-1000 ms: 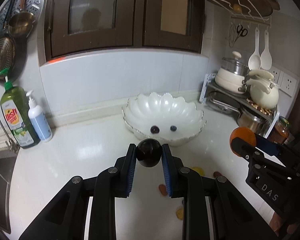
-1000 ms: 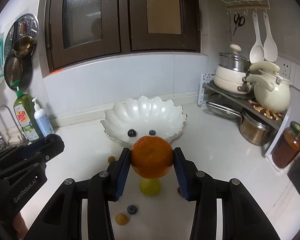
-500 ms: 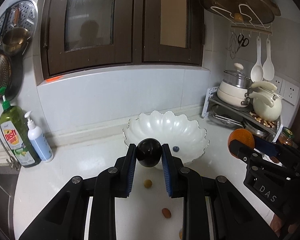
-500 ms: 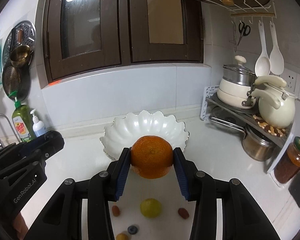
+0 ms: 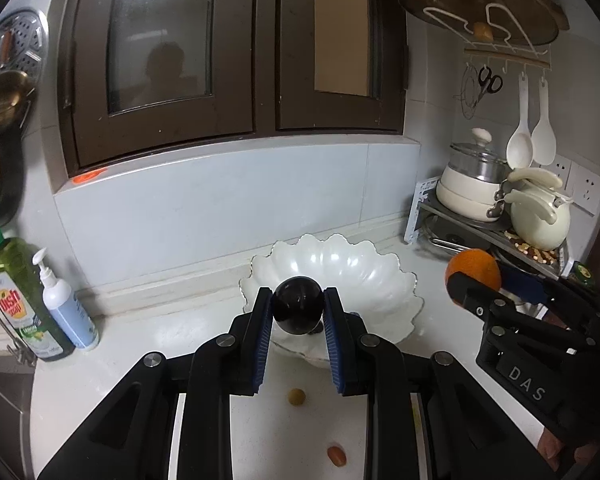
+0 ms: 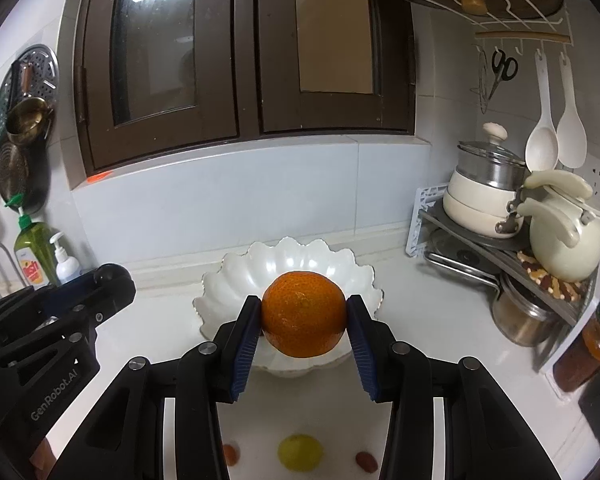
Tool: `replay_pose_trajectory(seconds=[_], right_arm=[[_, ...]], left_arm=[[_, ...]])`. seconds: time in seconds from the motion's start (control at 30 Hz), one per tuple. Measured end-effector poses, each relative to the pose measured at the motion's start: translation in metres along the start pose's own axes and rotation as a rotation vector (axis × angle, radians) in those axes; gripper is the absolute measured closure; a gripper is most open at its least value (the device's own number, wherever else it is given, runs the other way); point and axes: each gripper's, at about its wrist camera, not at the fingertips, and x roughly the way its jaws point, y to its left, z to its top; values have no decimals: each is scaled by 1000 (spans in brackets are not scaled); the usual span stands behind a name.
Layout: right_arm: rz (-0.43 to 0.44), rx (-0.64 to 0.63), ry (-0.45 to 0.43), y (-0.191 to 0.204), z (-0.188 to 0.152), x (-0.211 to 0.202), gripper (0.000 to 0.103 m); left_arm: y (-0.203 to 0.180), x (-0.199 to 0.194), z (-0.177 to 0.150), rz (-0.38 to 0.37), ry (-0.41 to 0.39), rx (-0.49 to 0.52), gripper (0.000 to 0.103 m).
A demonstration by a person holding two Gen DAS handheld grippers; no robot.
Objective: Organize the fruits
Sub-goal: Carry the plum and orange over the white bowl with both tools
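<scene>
My left gripper [image 5: 299, 310] is shut on a dark, glossy round plum [image 5: 299, 305], held in the air in front of the white scalloped bowl [image 5: 364, 268]. My right gripper [image 6: 303, 322] is shut on an orange [image 6: 303, 314], also raised before the bowl [image 6: 236, 284]. In the left wrist view the right gripper [image 5: 476, 280] with the orange [image 5: 474, 268] shows at the right. The left gripper's black body [image 6: 56, 312] fills the left of the right wrist view. Small fruits lie on the counter below: a yellow-brown one [image 5: 296, 397], a reddish one [image 5: 337, 456], a yellow-green one [image 6: 300, 452].
White counter [image 5: 148, 332] with a dish-soap bottle [image 5: 18, 300] and a pump bottle [image 5: 66, 312] at the left by the sink. A rack with pots and a cream kettle [image 6: 560, 240] stands at the right, a jar [image 6: 592, 344] beside it. Dark cabinets hang above.
Both grippers have risen and pulled back from the bowl, each keeping its fruit. More of the loose small fruits on the counter have come into view below them.
</scene>
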Motion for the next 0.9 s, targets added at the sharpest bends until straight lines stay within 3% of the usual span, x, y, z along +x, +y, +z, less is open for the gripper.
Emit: replay_pose_trajectory(seconds=[0.63, 0.9], right_arm=[[7, 8, 71, -12, 48, 56, 59], [4, -11, 136, -15, 61, 89, 59]], left_arm=[[4, 57, 55, -17, 62, 29, 77], [5, 94, 66, -20, 130, 31, 77]])
